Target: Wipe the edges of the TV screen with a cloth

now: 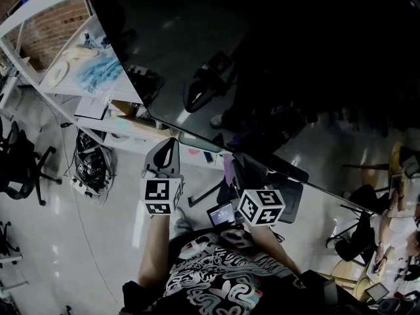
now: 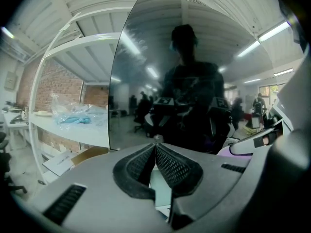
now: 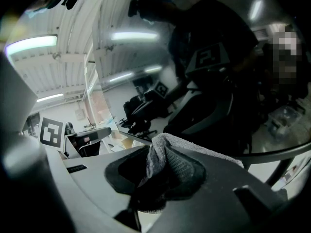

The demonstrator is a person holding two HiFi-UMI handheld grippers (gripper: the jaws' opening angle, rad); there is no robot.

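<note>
The TV screen [image 1: 282, 77] is a large black glossy panel that mirrors the room. Its lower left corner [image 1: 157, 126] lies just above my left gripper [image 1: 165, 151], which is shut and holds nothing. In the left gripper view the mesh pads [image 2: 167, 166] meet at the tips, facing the screen [image 2: 194, 81] close to its left edge [image 2: 119, 81]. My right gripper [image 3: 158, 159] is shut on a grey cloth [image 3: 163, 147] that bulges out over the upper jaw. In the head view the right gripper [image 1: 244, 170] sits dim below the screen's bottom edge, right of the left one.
A white shelf rack [image 1: 52, 18] stands left of the TV, with a blue bagged item [image 1: 98, 71] on it and a cardboard box [image 1: 128, 107] lower down. A black office chair [image 1: 20, 163] and a tangle of cables [image 1: 92, 166] are on the floor at left.
</note>
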